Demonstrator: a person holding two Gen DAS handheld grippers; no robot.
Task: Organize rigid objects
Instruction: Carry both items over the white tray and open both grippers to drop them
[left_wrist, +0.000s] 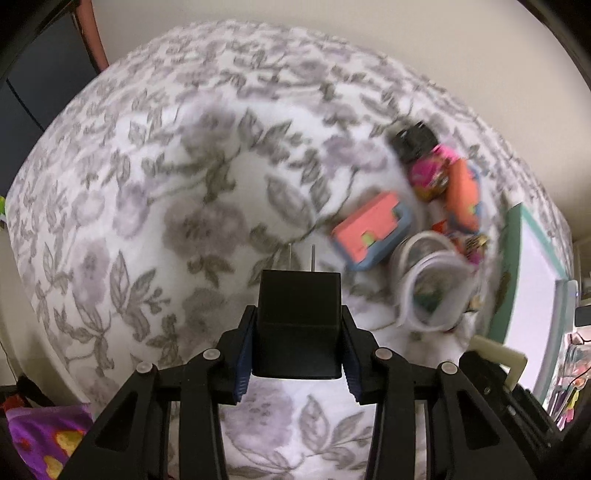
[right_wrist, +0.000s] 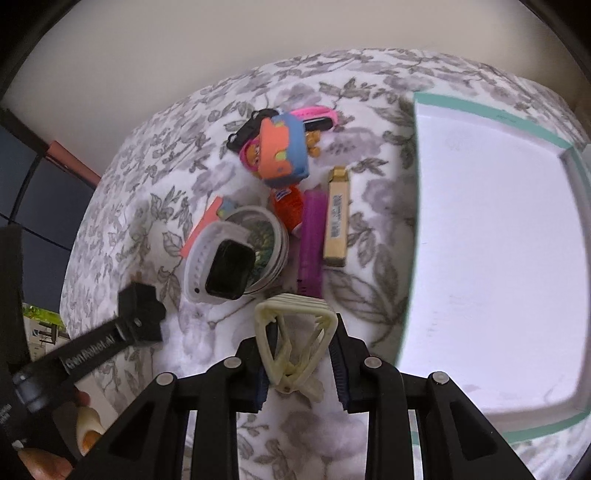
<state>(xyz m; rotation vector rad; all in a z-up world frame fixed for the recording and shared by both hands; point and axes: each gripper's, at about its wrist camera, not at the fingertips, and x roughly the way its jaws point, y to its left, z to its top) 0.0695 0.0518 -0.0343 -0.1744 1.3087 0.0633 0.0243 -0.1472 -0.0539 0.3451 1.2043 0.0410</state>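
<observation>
Your left gripper is clamped on a black plug adapter, its two metal prongs pointing away over the floral bedspread. Your right gripper grips a cream claw hair clip just short of the clutter: a white-strapped smartwatch lying on a round tin, a purple bar beside a gold box, and an orange-and-blue toy further back. The white tray with the teal rim sits at right on the bedspread, nothing visible on it.
</observation>
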